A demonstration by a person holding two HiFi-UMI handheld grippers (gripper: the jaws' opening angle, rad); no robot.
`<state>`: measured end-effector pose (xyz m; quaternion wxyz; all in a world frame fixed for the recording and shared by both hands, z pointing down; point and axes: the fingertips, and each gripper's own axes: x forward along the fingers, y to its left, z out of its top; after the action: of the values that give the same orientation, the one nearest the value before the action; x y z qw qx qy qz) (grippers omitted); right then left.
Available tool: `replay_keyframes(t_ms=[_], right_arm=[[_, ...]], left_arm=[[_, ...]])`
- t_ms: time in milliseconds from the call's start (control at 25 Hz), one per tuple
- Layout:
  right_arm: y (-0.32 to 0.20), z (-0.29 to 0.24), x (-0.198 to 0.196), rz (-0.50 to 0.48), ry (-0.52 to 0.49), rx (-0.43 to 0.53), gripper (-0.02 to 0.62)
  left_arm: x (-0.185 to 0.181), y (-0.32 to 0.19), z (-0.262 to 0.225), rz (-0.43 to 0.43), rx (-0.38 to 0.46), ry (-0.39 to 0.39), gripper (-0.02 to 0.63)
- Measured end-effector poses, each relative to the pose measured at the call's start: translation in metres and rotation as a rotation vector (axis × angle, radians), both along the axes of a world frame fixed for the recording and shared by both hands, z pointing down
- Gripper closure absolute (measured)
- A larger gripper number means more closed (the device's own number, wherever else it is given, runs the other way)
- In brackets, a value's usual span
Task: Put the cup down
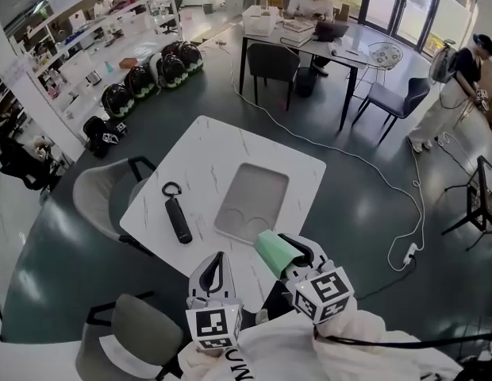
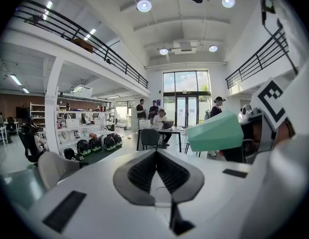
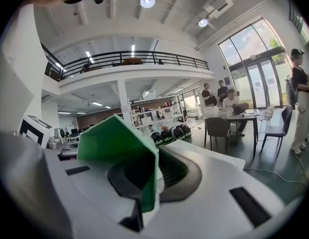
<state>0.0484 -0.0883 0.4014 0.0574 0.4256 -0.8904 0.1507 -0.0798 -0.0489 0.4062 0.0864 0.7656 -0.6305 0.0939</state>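
A pale green angular cup [image 1: 274, 252] hangs tilted above the near right corner of the white marble table [image 1: 206, 149]. My right gripper [image 1: 299, 252] is shut on the cup's wall; in the right gripper view one side of the cup [image 3: 117, 143] sits pinched between the jaws, mouth towards the camera. The left gripper view shows the cup [image 2: 217, 132] to the right. My left gripper [image 1: 218, 267] hovers over the table's near edge, left of the cup, jaws together with nothing in them [image 2: 155, 154].
A grey tray [image 1: 266, 173] with two round recesses lies mid-table beyond the cup. A black stick-shaped object with a ring [image 1: 178, 219] lies left of it. Grey chairs stand at the left [image 1: 103, 197] and near left [image 1: 143, 332]. A white cable [image 1: 389, 181] runs across the floor.
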Motion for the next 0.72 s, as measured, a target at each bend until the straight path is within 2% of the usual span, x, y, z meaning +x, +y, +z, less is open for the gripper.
replay_keyframes(t_ms=[400,720], right_arm=[[-0.046,0.028,-0.007,-0.045,0.027,-0.082,0.572],[-0.079,0.037,-0.021,-0.1,0.06,-0.097,0.574]], left_arm=[[-0.006,-0.041,0.029,-0.043,-0.062,0.009,0.597],[-0.02,-0.068,0.041,-0.09,-0.093,0.018,0.597]])
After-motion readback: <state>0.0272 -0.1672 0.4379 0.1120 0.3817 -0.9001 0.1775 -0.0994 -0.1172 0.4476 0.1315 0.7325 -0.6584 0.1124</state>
